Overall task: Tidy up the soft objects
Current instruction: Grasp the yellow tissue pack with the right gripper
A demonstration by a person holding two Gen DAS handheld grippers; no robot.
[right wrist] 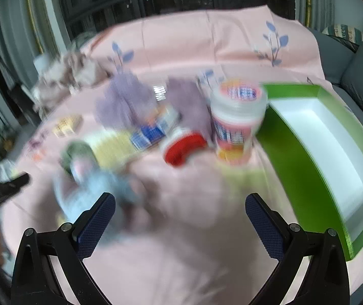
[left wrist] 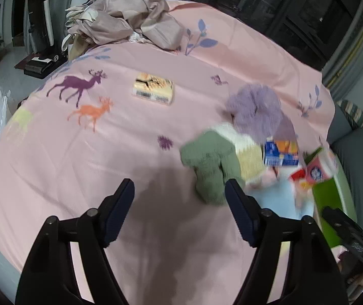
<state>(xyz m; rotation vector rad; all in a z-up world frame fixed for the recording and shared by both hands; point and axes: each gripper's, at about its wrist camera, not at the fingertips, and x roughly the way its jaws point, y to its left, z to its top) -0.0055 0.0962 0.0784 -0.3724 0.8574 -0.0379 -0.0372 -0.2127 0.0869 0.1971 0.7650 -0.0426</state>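
Left wrist view: left gripper [left wrist: 180, 198] and right gripper [right wrist: 180, 211] hover, jaws apart and empty; next, centre squarely over the green sock [left wrist: 210, 167] before clamping.

Left hand-held gripper [left wrist: 179, 190]: I see both fingers apart, angled downward, nothing between the pads. Right hand-held gripper [right wrist: 180, 206]: fingers set wide, angled downward, apparently empty, though my view is badly blurred. Each shows at the other camera's edge.
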